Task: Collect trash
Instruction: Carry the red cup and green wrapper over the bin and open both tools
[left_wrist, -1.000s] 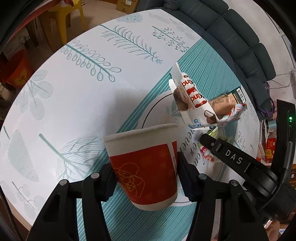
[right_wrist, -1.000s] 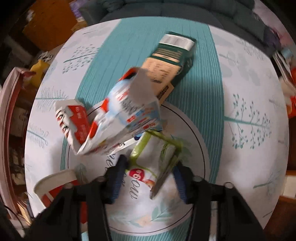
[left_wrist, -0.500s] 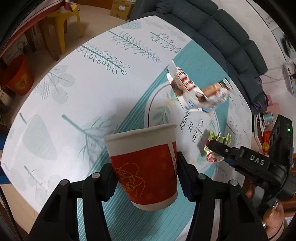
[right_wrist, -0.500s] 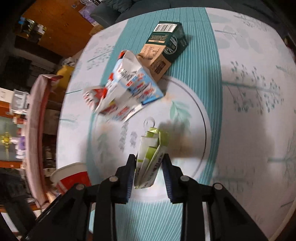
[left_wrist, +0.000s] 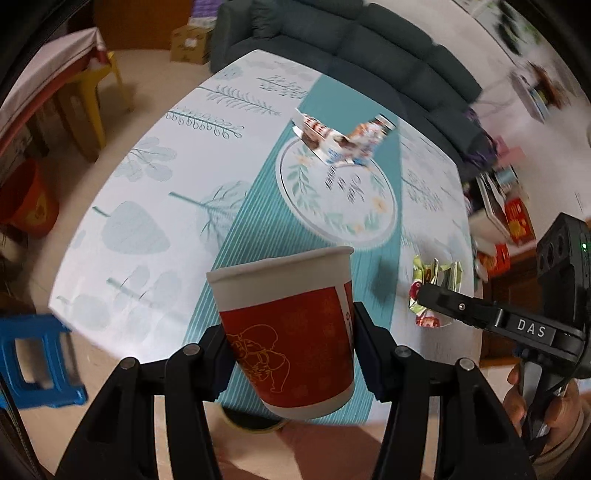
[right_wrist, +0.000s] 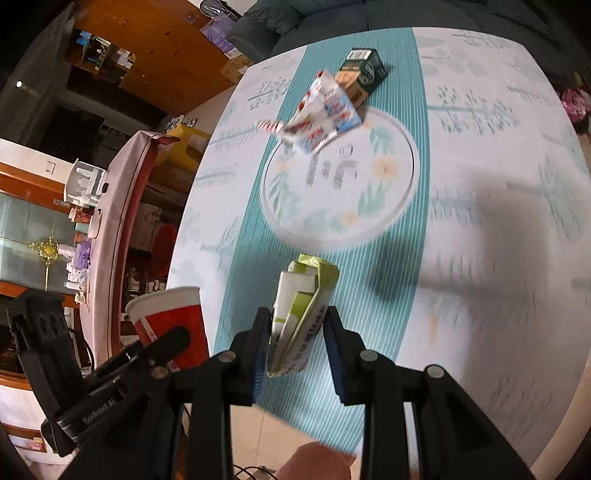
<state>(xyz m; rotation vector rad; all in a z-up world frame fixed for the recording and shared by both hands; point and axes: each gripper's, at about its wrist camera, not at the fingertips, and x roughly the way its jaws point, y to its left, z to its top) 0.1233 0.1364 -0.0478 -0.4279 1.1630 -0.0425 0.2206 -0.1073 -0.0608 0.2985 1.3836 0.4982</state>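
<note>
Gripping a red paper cup (left_wrist: 291, 332) between its fingers, the left gripper (left_wrist: 291, 354) hangs above the near edge of the counter (left_wrist: 155, 206). To its right, the right gripper (right_wrist: 295, 343) pinches a folded green-and-white carton (right_wrist: 301, 310) in narrow-set fingers. Crumpled wrappers (right_wrist: 321, 110) and a dark green box (right_wrist: 364, 74) lie at the counter's far end, well apart from both

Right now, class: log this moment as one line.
left gripper: holds red-and-white paper cup | right gripper: holds flattened green-and-white carton | table: crumpled wrappers, dark green box remain
</note>
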